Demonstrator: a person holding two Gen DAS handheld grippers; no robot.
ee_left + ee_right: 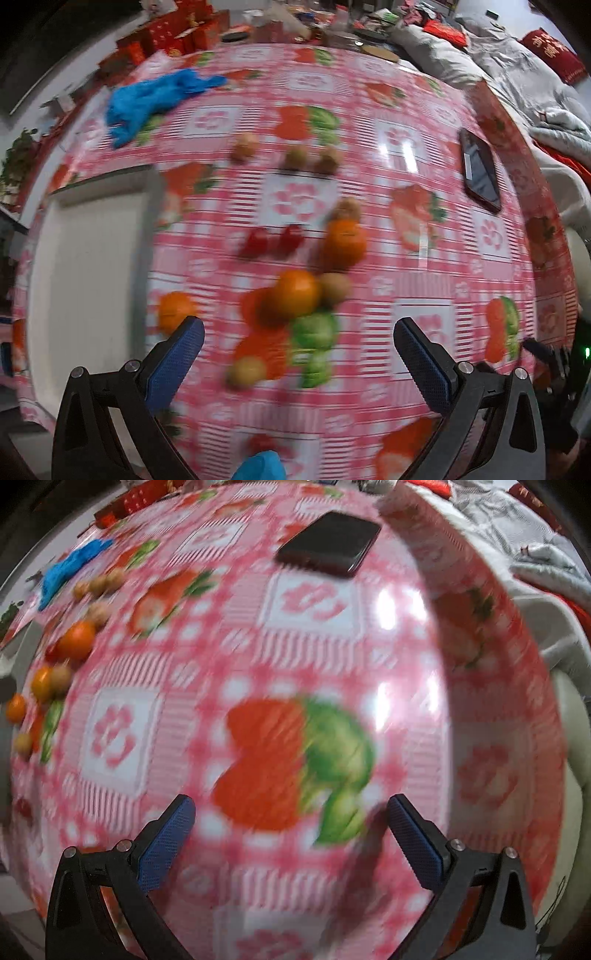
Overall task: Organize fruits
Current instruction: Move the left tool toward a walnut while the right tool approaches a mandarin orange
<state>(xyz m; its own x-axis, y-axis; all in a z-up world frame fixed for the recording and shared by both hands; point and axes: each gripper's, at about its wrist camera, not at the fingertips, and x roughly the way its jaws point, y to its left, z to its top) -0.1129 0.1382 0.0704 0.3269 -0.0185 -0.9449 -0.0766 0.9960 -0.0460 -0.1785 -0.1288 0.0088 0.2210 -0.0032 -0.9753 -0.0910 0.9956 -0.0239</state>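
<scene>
Fruit is scattered mid-table on the pink checked tablecloth [406,258]; both views are motion-blurred, so edges are soft. Nearest your left gripper [299,339]: a mandarin [297,291] touching a brown kiwi-like fruit [335,290] at its 3 o'clock. A second mandarin [345,242] lies at 1 o'clock from the first, a third mandarin [173,308] at 9 o'clock just beside your left fingertip. Two small red fruits [273,240] sit side by side at 11 o'clock.

The cluster lies ahead of your left jaws, not between them; the jaws stand wide apart, empty.

White tray [92,277] at 9 o'clock, blue cloth [155,99] at 11, phone [480,170] at 2.

Your right gripper [291,812] is spread wide over bare tablecloth; the fruit lies far at its 9–10 o'clock.
</scene>
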